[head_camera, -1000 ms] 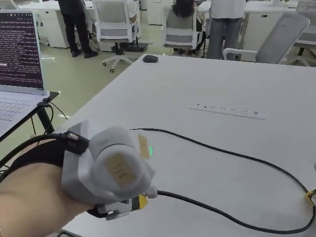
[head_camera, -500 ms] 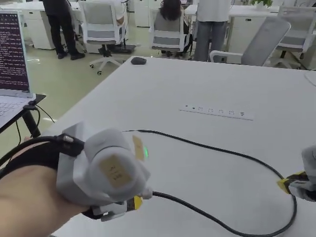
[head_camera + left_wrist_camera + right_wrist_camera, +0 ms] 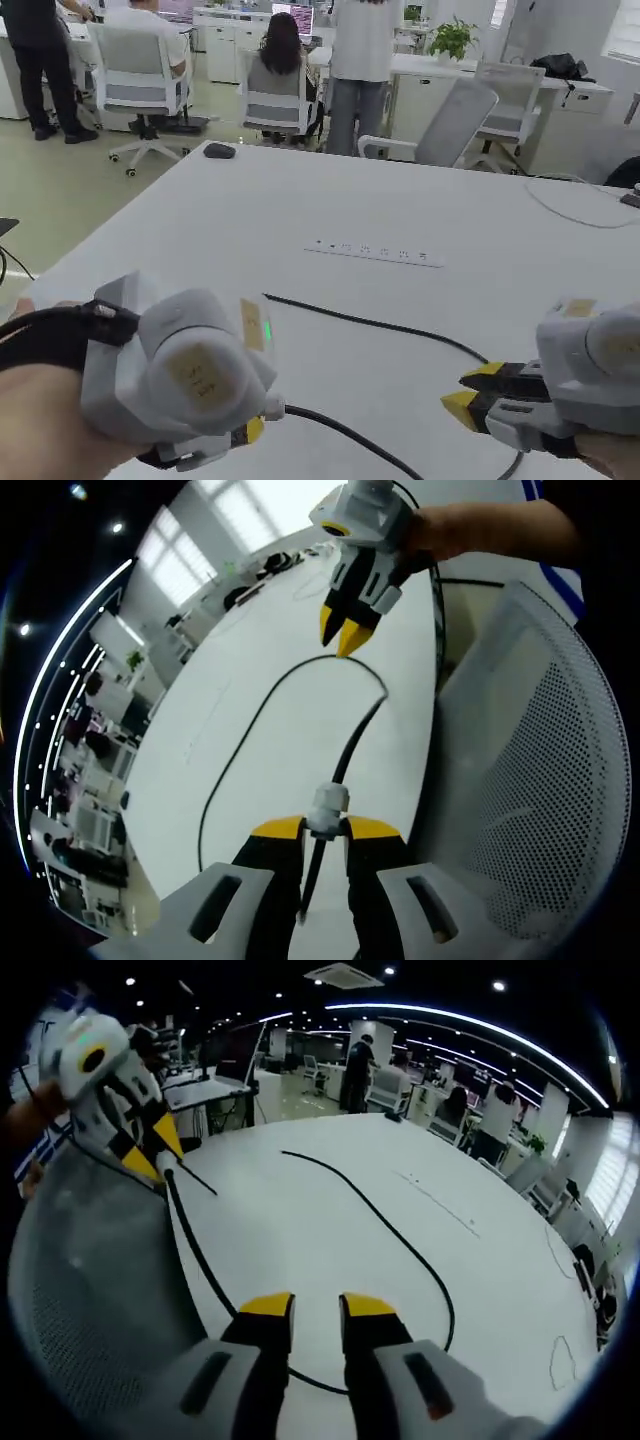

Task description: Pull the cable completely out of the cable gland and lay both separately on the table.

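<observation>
Head view: L tongs (image 3: 258, 428) low left, cable (image 3: 380, 325) trailing over table (image 3: 300, 200); R tongs (image 3: 468, 392) parted, empty. Left gripper view: clenched on white gland (image 3: 328, 802), cable threaded through. Right gripper view: nothing grasped. Est. progress: pull-out pending, separate lay-down pending.

Nothing here can be read. The tan label (image 3: 197, 375) on the back of the left gripper (image 3: 256, 428) carries faint marks, too blurred to make out. The dark marks along the thin strip (image 3: 375, 253) on the bench (image 3: 250, 210) are too small.
</observation>
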A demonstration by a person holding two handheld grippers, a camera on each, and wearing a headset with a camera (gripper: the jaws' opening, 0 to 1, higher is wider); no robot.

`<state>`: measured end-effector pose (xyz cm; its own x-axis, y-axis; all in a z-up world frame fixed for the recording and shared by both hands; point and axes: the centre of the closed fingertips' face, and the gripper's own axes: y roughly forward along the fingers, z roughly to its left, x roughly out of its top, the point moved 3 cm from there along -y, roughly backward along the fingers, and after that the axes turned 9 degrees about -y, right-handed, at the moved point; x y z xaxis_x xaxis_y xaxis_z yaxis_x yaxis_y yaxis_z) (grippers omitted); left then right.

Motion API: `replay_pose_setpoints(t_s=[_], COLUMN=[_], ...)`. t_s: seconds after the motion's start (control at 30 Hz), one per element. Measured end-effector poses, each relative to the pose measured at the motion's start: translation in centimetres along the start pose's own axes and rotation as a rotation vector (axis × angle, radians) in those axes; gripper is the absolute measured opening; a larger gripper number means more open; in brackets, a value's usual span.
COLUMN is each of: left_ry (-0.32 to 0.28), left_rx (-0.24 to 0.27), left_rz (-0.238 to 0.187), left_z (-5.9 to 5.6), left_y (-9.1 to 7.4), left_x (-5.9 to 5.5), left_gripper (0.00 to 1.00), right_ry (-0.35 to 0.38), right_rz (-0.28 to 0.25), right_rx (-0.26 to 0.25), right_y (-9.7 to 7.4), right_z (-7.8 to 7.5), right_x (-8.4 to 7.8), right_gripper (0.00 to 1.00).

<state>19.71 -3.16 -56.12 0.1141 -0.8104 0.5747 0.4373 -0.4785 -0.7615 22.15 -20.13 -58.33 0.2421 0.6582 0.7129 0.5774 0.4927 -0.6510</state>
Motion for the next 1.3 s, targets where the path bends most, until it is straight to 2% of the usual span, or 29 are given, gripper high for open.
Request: replay_pose_setpoints(t_s=[0.07,0.17,0.27,0.43,0.57,0.7,0.9,1.03,1.13,1.3], left_ry=[0.001,0.015,0.029,0.066,0.059,0.069,0.077,0.083,0.080,0.074], left_rx=[-0.004,0.004,0.005,-0.007,-0.006,-0.002,-0.016,-0.026,-0.023,-0.015], left_rz=[-0.016,-0.025,-0.028,-0.010,-0.014,-0.015,-0.045,-0.056,-0.055,-0.040], left_z=[-0.1,0.0,0.0,-0.9,-0.8,-0.9,-1.8,-2.2,-2.1,-1.6], left_y=[-0.1,-0.1,-0.2,-0.1,-0.3,-0.4,-0.4,-0.4,-0.4,-0.5], left_x=[0.4,0.6,0.7,0.5,0.5,0.6,1.6,1.9,1.9,1.3], left_gripper=[0.16,0.16,0.16,0.16,0.16,0.16,0.16,0.16,0.16,0.16], right_ry=[-0.096,-0.155,-0.190,-0.255,-0.255,-0.268,-0.302,-0.336,-0.324,-0.327], right_rz=[0.021,0.006,-0.024,-0.038,-0.055,-0.061,-0.072,-0.057,-0.064,-0.039], right_rx=[0.049,0.108,0.138,0.165,0.171,0.172,0.195,0.191,0.190,0.180], right_y=[0.3,0.6,0.9,1.2,0.7,0.3,0.8,0.7,0.6,0.2], right_z=[1.8,3.9,5.6,7.3,7.7,7.9,9.2,9.3,9.2,8.9], right_x=[1.1,2.9,4.7,6.3,7.0,7.3,7.9,7.5,7.4,6.2], right_gripper=[0.18,0.18,0.19,0.15,0.18,0.18,0.15,0.04,0.04,0.03])
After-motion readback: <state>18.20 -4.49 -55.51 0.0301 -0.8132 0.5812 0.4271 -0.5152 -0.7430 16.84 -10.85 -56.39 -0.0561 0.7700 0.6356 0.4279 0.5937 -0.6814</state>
